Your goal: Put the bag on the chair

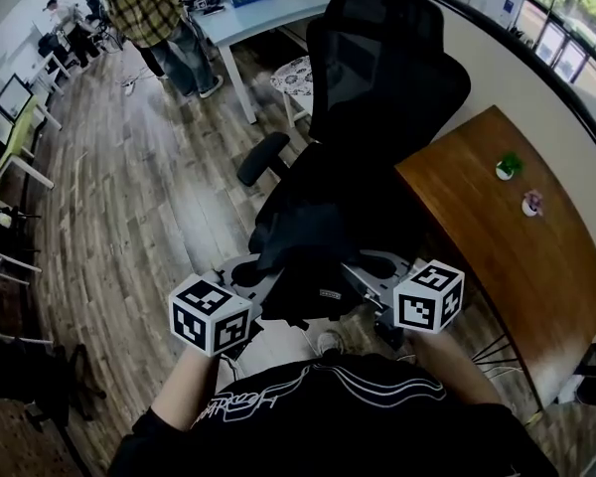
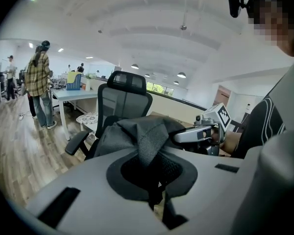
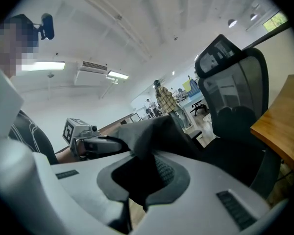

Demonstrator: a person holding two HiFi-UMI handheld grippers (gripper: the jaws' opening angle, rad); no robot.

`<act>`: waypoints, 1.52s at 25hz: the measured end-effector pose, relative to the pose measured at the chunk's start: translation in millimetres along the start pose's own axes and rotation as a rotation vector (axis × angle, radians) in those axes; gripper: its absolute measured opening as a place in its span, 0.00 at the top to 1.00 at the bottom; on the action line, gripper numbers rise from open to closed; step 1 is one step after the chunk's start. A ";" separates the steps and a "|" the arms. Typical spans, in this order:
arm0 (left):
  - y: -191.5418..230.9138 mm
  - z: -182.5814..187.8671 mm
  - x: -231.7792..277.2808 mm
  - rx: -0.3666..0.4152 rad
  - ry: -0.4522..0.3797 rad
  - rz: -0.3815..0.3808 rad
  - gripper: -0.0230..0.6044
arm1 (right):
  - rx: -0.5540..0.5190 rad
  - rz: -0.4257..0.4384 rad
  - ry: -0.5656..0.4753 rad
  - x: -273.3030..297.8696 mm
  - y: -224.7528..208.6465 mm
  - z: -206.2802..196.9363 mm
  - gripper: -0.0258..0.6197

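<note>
A black fabric bag [image 1: 313,241] hangs between my two grippers at the front of the black mesh office chair [image 1: 382,68]. I cannot tell whether the bag rests on the seat. My left gripper [image 1: 256,284] is shut on the bag's left side, and in the left gripper view the jaws [image 2: 154,180] pinch a fold of the bag [image 2: 137,131]. My right gripper [image 1: 363,276] is shut on the bag's right side, where its jaws [image 3: 142,180] clamp the dark cloth [image 3: 152,131]. The chair back [image 2: 125,99] stands just behind the bag.
A brown wooden table [image 1: 497,256] with two small pots [image 1: 509,165] stands close on the chair's right. A person in a plaid shirt [image 1: 154,8] stands beside a white desk [image 1: 258,18] at the far end. A patterned stool [image 1: 296,76] is behind the chair.
</note>
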State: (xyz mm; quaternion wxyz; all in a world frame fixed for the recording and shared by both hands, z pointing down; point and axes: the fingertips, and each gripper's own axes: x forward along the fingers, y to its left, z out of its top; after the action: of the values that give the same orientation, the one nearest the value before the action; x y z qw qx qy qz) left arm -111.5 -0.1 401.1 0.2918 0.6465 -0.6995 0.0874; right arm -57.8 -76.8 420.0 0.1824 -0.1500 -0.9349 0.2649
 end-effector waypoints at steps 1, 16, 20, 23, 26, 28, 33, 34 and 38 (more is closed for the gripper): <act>2.4 6.2 7.5 0.012 -0.004 -0.002 0.91 | -0.001 -0.011 -0.007 -0.3 -7.5 6.0 0.93; 43.3 63.7 83.0 0.081 -0.006 -0.143 0.91 | 0.002 -0.172 -0.083 9.2 -81.7 64.6 0.93; 60.3 74.3 104.0 0.096 0.028 -0.216 0.91 | 0.043 -0.236 -0.104 17.2 -99.1 72.7 0.93; 75.2 87.4 120.9 0.115 0.057 -0.265 0.91 | 0.076 -0.283 -0.121 25.0 -116.2 83.5 0.93; 92.4 98.0 140.2 0.141 0.097 -0.325 0.91 | 0.120 -0.357 -0.161 35.5 -136.0 92.5 0.93; 101.3 102.2 149.9 0.161 0.117 -0.356 0.91 | 0.149 -0.392 -0.190 40.9 -145.0 95.4 0.93; 126.6 121.8 181.0 0.183 0.148 -0.419 0.91 | 0.173 -0.488 -0.216 54.2 -173.9 111.5 0.93; 132.6 125.6 187.1 0.183 0.154 -0.432 0.91 | 0.182 -0.505 -0.223 57.9 -179.9 114.8 0.93; 154.2 136.4 210.4 0.190 0.169 -0.479 0.91 | 0.220 -0.576 -0.247 70.8 -201.0 124.2 0.93</act>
State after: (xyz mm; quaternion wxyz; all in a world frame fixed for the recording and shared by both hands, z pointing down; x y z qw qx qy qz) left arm -297.8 -224.9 439.0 0.2998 0.8084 -0.4883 0.1348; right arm -209.9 -268.5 450.6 0.1501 0.1741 -0.9197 0.3182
